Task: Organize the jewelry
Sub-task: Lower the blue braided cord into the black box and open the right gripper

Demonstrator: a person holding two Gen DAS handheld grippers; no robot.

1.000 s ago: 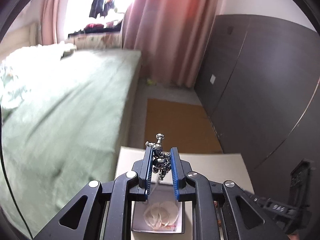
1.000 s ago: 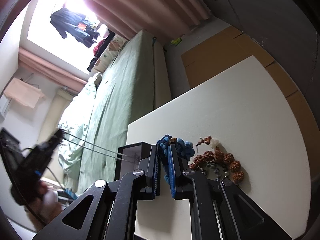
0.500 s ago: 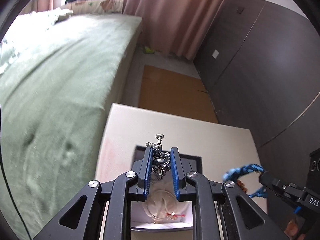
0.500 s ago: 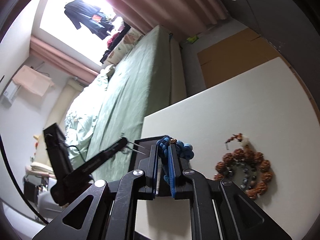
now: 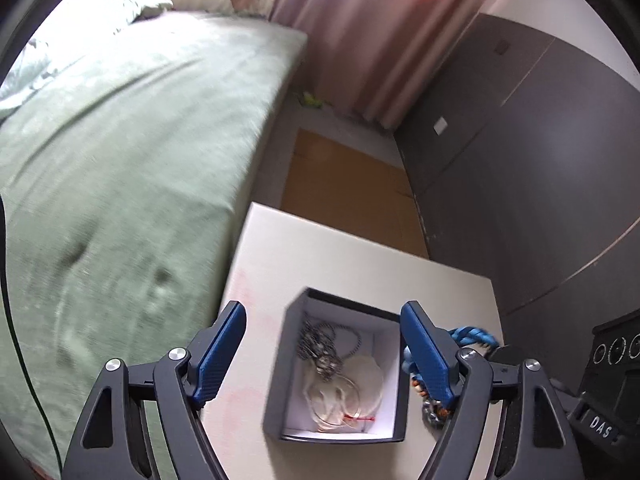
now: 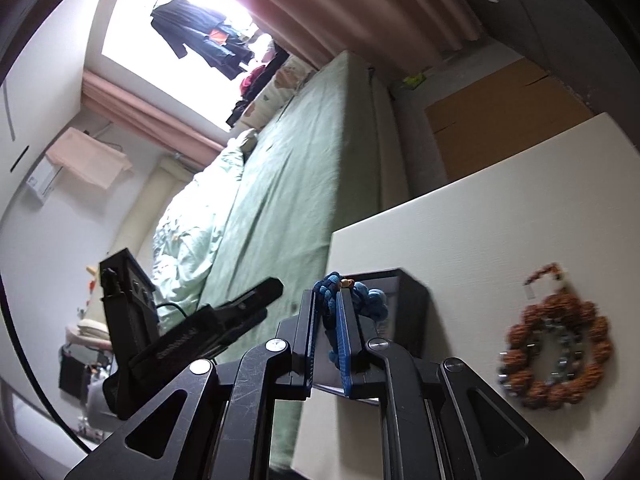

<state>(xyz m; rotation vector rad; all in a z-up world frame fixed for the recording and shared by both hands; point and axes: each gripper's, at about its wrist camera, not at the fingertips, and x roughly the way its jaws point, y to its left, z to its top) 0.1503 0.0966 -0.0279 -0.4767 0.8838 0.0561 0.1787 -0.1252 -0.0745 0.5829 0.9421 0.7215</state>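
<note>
Jewelry is seen in three places on the white table [image 5: 360, 264]. A silver chain [image 5: 320, 344] lies in the small dark box [image 5: 340, 372], tangled over a pale round piece [image 5: 362, 376] and a thin wire ring with a red thread [image 5: 344, 404] on the box's white floor. The left gripper [image 5: 324, 344] is held above the box, its blue fingers [image 5: 222, 350] standing wide apart on either side of it; the jaws have just been opening, and nothing is pressed between them, the chain lying below them in the box. In the right wrist view, a blue braided cord bracelet [image 6: 352, 292] is clamped between the closed jaws of the right gripper [image 6: 326, 316], its knotted end bulging out past the fingertips. This bracelet is held just in front of the box's dark outer wall [image 6: 408, 312]. A brown bead bracelet [image 6: 556, 352], with a ring of darker small beads inside it, lies flat on the table well to the right of the box. A green bed [image 5: 120, 160] stands beside the table, and pink curtains [image 5: 360, 32] hang behind it.
</note>
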